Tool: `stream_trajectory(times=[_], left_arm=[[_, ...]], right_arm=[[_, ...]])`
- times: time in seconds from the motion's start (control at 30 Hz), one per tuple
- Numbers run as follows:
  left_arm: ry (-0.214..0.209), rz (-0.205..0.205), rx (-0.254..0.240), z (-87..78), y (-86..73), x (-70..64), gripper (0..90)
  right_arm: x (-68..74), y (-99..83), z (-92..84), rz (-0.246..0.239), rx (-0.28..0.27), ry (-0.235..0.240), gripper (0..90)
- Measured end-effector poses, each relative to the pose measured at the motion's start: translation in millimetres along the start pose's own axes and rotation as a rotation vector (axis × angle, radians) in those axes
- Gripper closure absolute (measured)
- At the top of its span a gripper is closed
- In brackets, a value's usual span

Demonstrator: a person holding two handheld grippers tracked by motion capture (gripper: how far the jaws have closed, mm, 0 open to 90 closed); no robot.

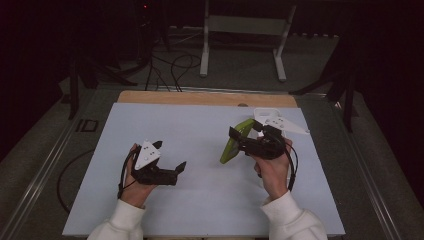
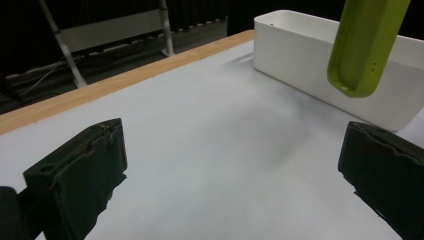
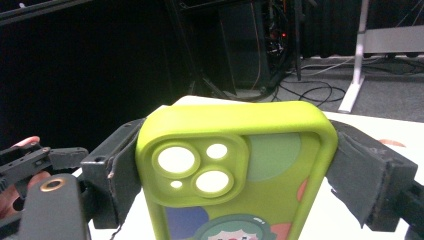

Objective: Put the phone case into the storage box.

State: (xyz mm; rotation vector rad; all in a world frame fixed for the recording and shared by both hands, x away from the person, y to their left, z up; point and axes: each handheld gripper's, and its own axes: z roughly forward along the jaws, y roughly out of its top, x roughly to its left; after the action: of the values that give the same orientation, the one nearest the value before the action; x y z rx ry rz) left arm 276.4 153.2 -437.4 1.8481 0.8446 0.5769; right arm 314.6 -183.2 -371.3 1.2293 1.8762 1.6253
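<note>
Left claw [image 1: 172, 170]: lowest on the counter at about 8 o'clock, jaws spread wide with nothing between them, pointing toward 3 o'clock; it looks parked and ready to take over or steady something.
Right claw [image 1: 240, 140]: at about 4 o'clock of the counter's middle, clamped on the case across its width, jaws pointing toward 10 o'clock.
Case [image 1: 235, 142]: lime green phone case, held up off the counter and tilted, one end hanging low (its lower end shows against the bin in the left gripper view). In the right gripper view its back [image 3: 235, 175] faces the camera, with camera cut-outs and a printed cartoon; gripping the long edges keeps it from twisting.
Counter [image 1: 200, 210]: pale blue mat, wooden strip along the far edge.
Bin [image 2: 300, 55]: white, open-topped, at about 1 o'clock just behind the right claw; a likely spot for the case, though that is a guess.
Beyond: dark floor with cables and a white stand [image 1: 245, 30] at 12 o'clock.
</note>
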Motion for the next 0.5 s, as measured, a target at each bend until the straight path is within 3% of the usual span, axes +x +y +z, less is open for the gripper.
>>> stream_trajectory(times=[0.5], left_arm=[[0.037,-0.027,-0.004,-16.2,-24.6,13.7,0.0]], right_arm=[[-4.0,3.8,-1.6,-0.011,-0.009,-0.017,16.0]])
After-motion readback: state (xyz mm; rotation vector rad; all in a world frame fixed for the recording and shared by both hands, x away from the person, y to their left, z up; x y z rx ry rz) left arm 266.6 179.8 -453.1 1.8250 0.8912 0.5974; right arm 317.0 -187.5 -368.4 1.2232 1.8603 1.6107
